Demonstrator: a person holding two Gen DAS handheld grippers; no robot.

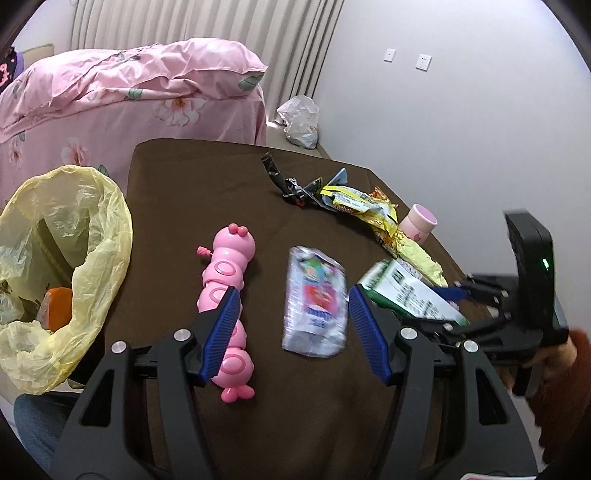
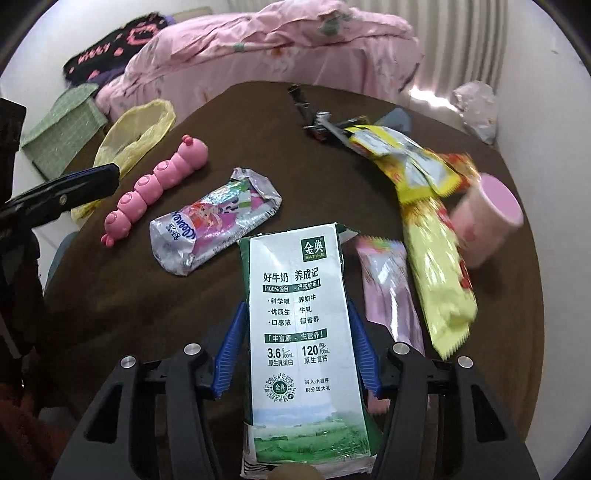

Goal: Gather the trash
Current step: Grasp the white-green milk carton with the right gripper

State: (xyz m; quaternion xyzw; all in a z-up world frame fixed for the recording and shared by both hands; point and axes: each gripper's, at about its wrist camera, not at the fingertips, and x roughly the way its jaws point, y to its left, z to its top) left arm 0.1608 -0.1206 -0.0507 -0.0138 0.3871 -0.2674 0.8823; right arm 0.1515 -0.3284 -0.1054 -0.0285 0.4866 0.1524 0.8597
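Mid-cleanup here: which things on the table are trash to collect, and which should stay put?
Trash job:
milk carton
crushed foil pouch
yellow wrappers
pink wrapper
yellow bin bag

Just lying about:
pink caterpillar toy
pink cup

The setting was a home bedroom: a bed (image 1: 129,96) with pink floral bedding stood behind the brown bench (image 1: 221,177), with pleated curtains (image 1: 221,26) and wall sockets (image 1: 423,62) beyond.

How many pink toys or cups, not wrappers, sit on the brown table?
2. The pink caterpillar toy lies toward the table's left side, near the yellow bag. The pink cup stands at the right edge beside the yellow wrappers. Others may be hidden under the litter.
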